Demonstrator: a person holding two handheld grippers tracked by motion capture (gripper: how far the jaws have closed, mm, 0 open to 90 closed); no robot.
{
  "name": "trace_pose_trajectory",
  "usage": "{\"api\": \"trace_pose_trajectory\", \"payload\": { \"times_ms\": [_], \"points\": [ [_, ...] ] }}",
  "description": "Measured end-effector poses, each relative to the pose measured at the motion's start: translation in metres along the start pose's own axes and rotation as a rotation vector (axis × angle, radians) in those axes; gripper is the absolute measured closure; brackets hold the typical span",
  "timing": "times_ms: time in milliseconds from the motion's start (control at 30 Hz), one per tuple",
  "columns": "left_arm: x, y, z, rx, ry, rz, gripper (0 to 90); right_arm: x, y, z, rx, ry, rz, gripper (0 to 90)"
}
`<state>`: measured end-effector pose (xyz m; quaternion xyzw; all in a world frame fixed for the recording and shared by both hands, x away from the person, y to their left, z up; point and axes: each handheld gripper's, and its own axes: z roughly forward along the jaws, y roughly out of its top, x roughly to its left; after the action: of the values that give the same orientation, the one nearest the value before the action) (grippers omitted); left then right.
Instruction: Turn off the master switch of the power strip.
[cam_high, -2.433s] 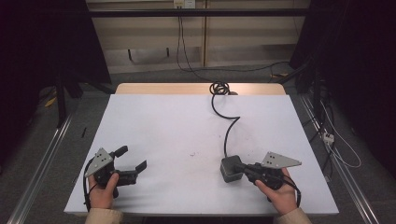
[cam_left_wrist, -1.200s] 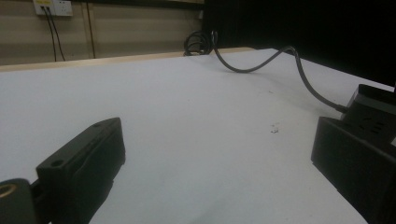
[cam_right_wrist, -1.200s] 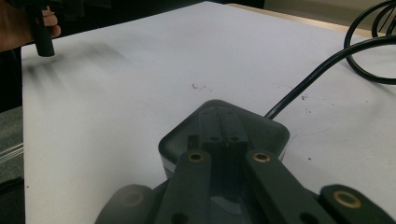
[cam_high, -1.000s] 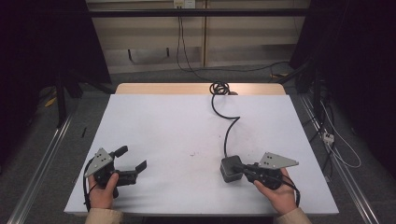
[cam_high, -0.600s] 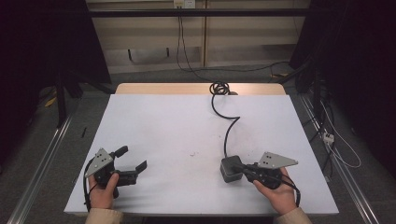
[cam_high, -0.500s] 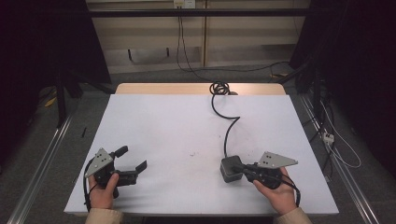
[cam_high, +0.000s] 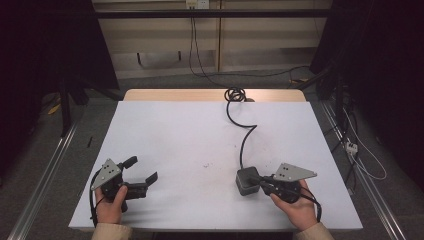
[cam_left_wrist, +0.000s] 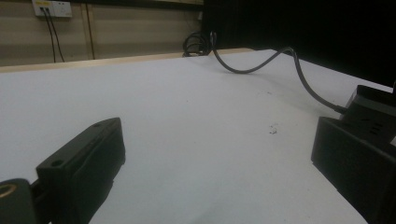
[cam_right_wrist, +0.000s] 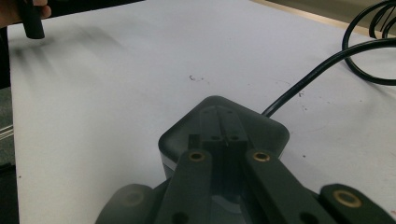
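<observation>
Right gripper (cam_high: 261, 183): being held in the person's right hand (cam_high: 296, 209) at the near right of the table (cam_high: 200, 130). Its jaws are being kept nearly together, side by side, over the top of the dark cube-shaped power block (cam_high: 247, 180); in the right gripper view the jaws are being shown lying close over the block's upper face (cam_right_wrist: 224, 126). Whether anything is being pinched between them cannot be told.

Left gripper (cam_high: 142, 173): being held in the person's left hand (cam_high: 111, 205) at the near left of the table. Its jaws are being held wide apart, with nothing between them; bare white tabletop is being seen in the gap in the left gripper view.

Power block: being rested on the white tabletop, near the front edge, right of centre, well apart from the left gripper.

Cable (cam_high: 244, 135): being run from the block's far side across the table in a curving line towards the far edge.

Cable coil (cam_high: 234, 94): being left lying at the far wooden edge of the table.

Wall socket (cam_high: 197, 4): being seen on the wall beyond the table, with thin leads hanging down from it.
</observation>
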<state>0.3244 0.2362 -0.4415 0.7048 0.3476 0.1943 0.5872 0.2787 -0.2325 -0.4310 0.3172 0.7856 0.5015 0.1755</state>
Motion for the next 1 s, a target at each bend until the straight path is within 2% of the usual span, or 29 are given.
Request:
{"api": "trace_pose_trajectory", "payload": {
  "times_ms": [1000],
  "points": [
    [-0.0004, -0.0001, 0.0007, -0.002, -0.002, -0.003, 2.5, 0.0018, 0.0008, 0.0005, 0.017, -0.016, 0.007, 90.0]
  ]
}}
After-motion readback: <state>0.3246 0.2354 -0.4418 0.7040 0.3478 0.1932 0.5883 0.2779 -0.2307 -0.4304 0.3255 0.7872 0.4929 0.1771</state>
